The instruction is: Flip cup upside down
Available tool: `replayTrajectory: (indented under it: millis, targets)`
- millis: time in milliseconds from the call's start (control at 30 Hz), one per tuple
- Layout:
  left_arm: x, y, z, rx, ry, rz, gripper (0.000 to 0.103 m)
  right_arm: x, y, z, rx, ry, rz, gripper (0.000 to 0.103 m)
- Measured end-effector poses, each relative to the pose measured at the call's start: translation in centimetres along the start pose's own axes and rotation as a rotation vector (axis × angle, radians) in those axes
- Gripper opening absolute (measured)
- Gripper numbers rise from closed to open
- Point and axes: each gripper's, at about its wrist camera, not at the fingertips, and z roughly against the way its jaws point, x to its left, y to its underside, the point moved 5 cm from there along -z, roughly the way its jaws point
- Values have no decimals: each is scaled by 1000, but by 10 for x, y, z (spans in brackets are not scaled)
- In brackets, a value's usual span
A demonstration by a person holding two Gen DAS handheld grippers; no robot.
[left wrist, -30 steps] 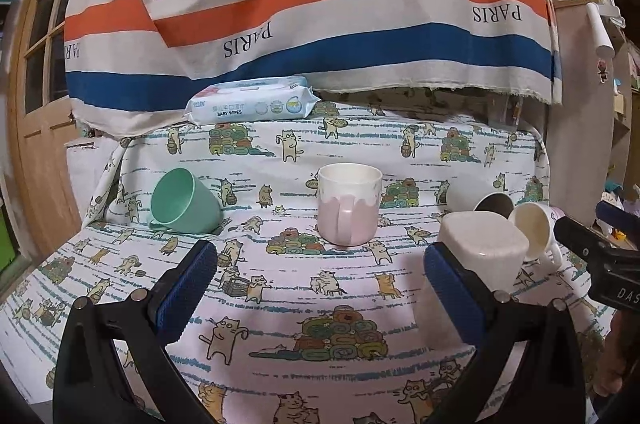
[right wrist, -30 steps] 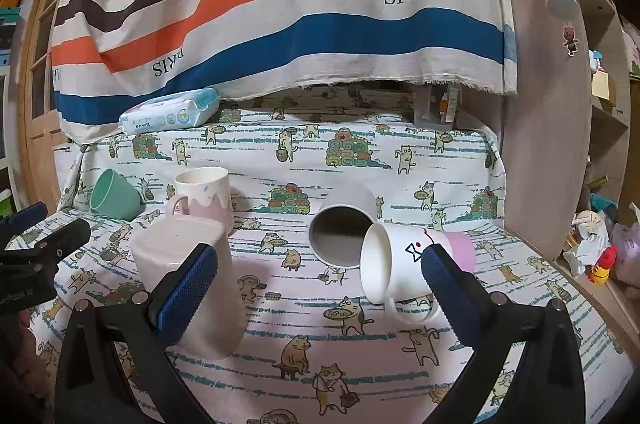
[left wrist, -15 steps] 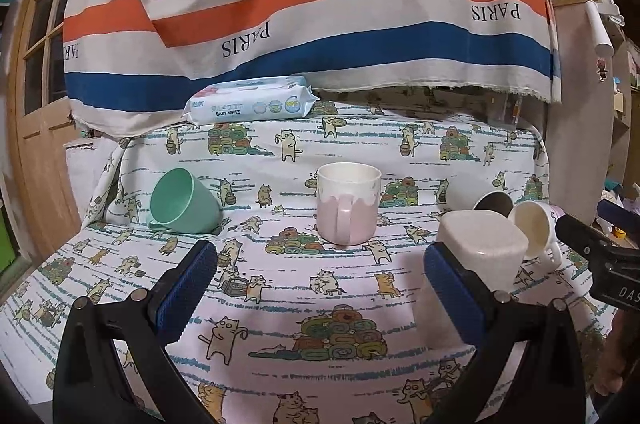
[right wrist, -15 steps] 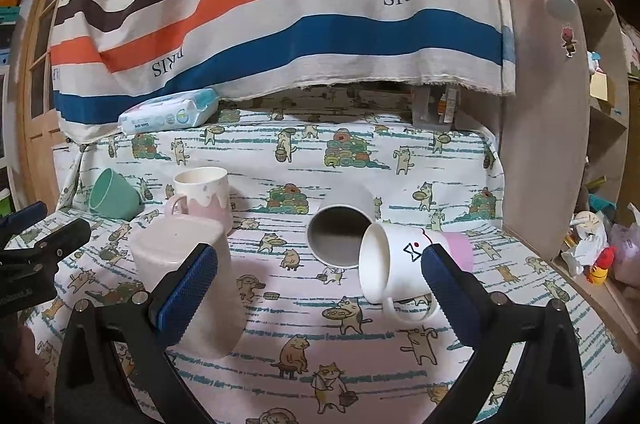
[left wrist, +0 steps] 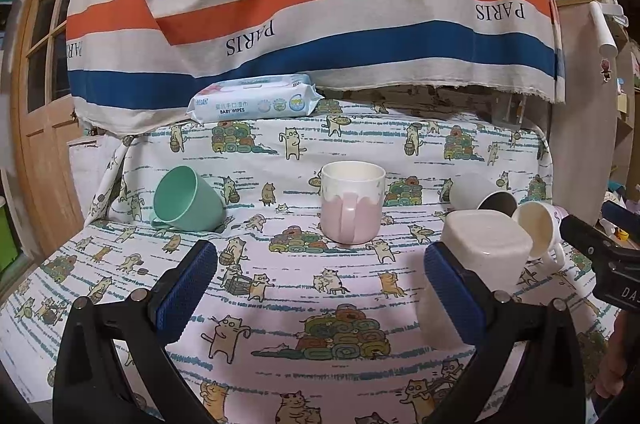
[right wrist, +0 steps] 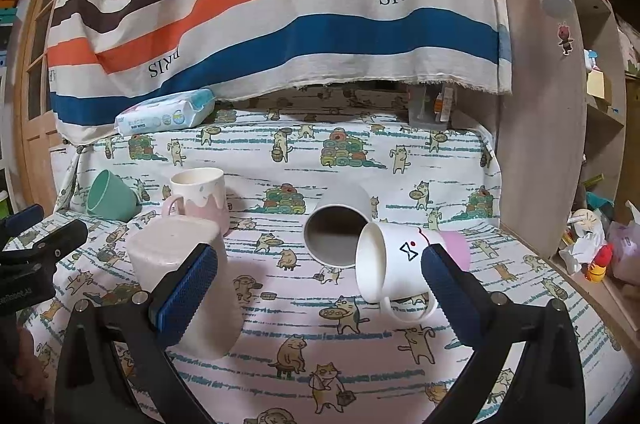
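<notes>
Several cups sit on the cat-print cloth. A pink-and-white mug (left wrist: 352, 202) (right wrist: 200, 198) stands upright in the middle. A beige square cup (left wrist: 484, 252) (right wrist: 180, 264) stands upside down. A green cup (left wrist: 184, 200) (right wrist: 110, 198), a grey cup (right wrist: 334, 224) (left wrist: 480, 194) and a white mug with a pink base (right wrist: 400, 264) (left wrist: 538, 224) lie on their sides. My left gripper (left wrist: 320, 284) is open and empty, short of the pink mug. My right gripper (right wrist: 320, 288) is open and empty, in front of the grey cup and white mug.
A pack of baby wipes (left wrist: 256, 102) lies at the back under a hanging striped cloth (left wrist: 320, 4). A wooden door (left wrist: 36, 104) is at the left. A shelf unit (right wrist: 560, 144) with clutter stands at the right, past the table's edge.
</notes>
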Motion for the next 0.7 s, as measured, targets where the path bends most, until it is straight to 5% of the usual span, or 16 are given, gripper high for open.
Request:
replayTrajectory:
  millis: [700]
  targets:
    - [-1, 1, -2, 11, 0, -4, 103, 1, 0, 0, 4, -3, 1, 103]
